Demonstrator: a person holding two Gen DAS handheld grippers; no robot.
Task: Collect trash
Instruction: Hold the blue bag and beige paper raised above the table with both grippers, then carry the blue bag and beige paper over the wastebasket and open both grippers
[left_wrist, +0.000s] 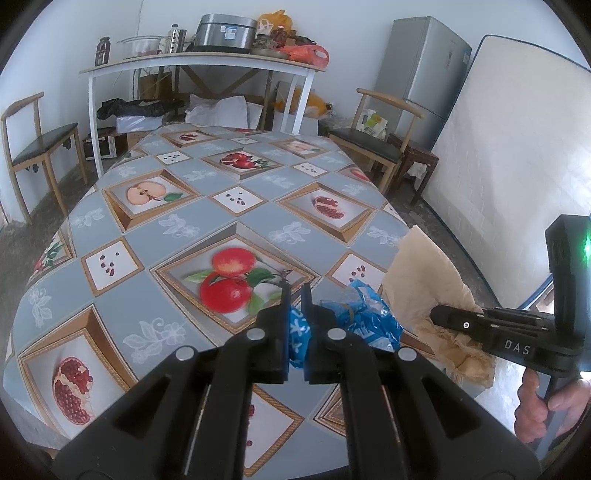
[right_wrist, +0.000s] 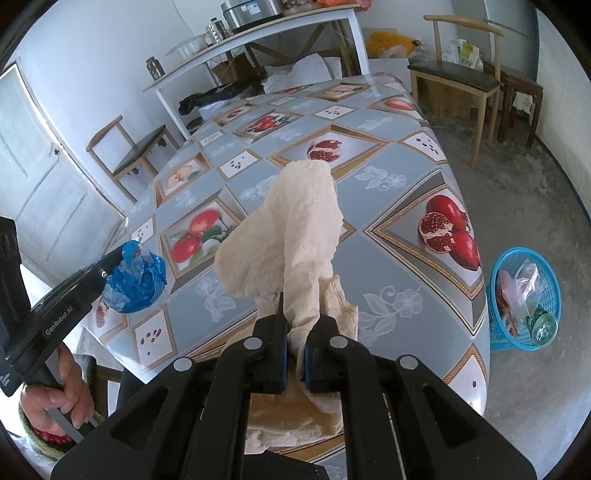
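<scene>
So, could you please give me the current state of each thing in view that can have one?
Left tongs: shut on the blue wrapper.
Right tongs: shut on the paper.
Blue wrapper: crumpled, gripped at the table's near edge.
Paper: crumpled, top standing up above the tongs.
Basket: upright on the floor beside the table, trash already inside.

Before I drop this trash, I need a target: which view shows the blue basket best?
The right wrist view: the blue basket stands on the floor beside the table, already holding rubbish. The left wrist view does not show it.
</scene>
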